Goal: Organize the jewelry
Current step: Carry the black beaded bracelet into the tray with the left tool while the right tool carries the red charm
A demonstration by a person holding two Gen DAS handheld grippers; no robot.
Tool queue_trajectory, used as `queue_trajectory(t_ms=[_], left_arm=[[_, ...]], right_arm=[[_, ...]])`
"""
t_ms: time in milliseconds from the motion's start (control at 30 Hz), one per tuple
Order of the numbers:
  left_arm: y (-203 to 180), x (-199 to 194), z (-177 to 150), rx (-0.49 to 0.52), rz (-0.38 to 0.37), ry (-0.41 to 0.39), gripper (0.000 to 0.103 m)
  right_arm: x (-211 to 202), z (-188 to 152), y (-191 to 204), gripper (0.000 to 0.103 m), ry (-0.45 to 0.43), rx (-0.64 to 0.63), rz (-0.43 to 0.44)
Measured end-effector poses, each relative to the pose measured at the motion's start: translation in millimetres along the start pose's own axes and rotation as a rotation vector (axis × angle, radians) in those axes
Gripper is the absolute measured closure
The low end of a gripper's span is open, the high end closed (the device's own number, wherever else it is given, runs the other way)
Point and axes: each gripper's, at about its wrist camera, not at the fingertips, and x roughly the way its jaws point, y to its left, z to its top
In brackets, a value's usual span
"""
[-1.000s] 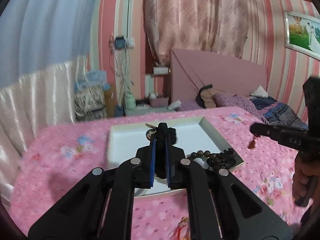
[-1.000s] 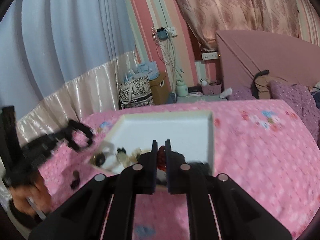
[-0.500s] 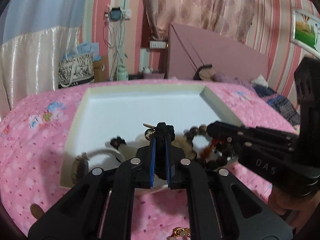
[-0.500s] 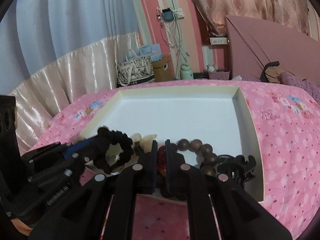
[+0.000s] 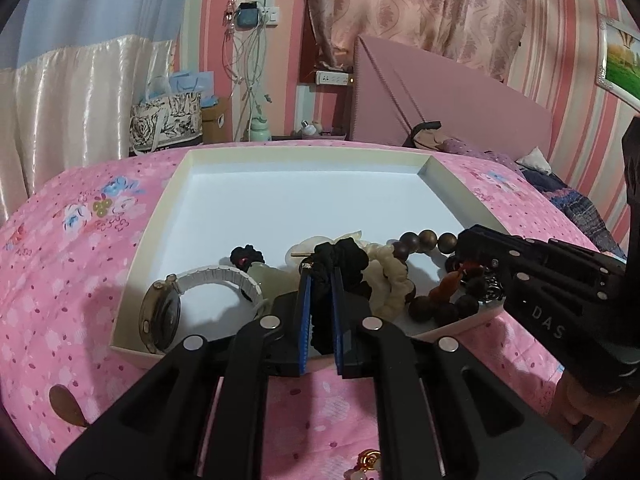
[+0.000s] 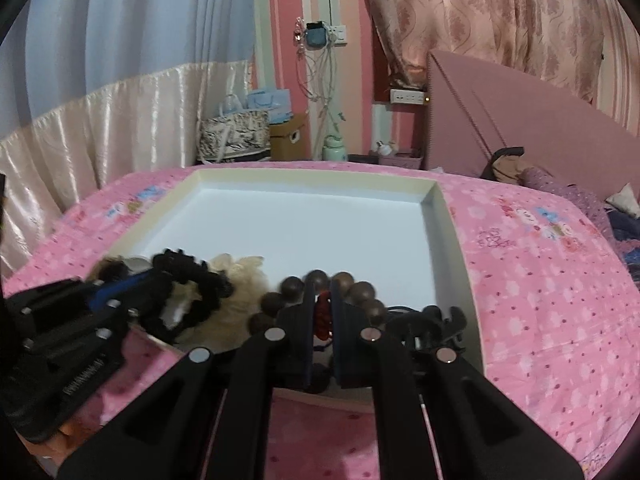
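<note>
A: Left wrist view first. Our left gripper (image 5: 320, 276) is clenched on a black scrunchie (image 5: 340, 256), which stands pinched between the blue pads over the near end of the white tray (image 5: 160, 216).

B: We see plenty lying in that tray. A watch with a white band (image 5: 188, 296) sits at the near left corner, a cream bead bracelet (image 5: 390, 280) is just right of the scrunchie, and a dark wooden bead bracelet (image 5: 426, 240) curls beyond it.

A: The right gripper (image 5: 466, 248) reaches in from the right, with an orange-red beaded piece (image 5: 450, 284) at its tip.

B: Right wrist view now. Our right gripper (image 6: 321, 292) is closed on that red beaded piece (image 6: 322, 316); we see it squeezed between the 2 fingers.

A: The dark wooden beads (image 6: 320, 284) arc around its tips, inside the tray (image 6: 444, 208). A black clip (image 6: 436, 320) lies at the near right corner.

B: On the left, the left gripper (image 6: 160, 272) holds its scrunchie (image 6: 200, 288) over the tray's near left part. The tray rests on a pink flowered bedspread (image 6: 540, 280).
</note>
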Motion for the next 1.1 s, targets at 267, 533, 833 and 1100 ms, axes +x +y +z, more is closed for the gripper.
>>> queue_trajectory(t_ms=[267, 533, 833, 1100], left_arm=[[-8.6, 1.2, 1.6, 0.029, 0.01, -0.004, 0.096], [-7.2, 1.6, 1.4, 0.021, 0.012, 0.0, 0.096], [-6.8, 2.6, 1.7, 0.017, 0.012, 0.003, 0.096], [-6.4, 3.2, 1.9, 0.017, 0.012, 0.003, 0.096]], right_arm=[[2.9, -0.6, -6.8, 0.097, 0.012, 0.02, 0.004], [2.1, -0.6, -6.8, 0.097, 0.011, 0.02, 0.003], [2.4, -1.5, -6.8, 0.096, 0.014, 0.024, 0.004], [2.3, -1.7, -8.0, 0.096, 0.016, 0.026, 0.004]])
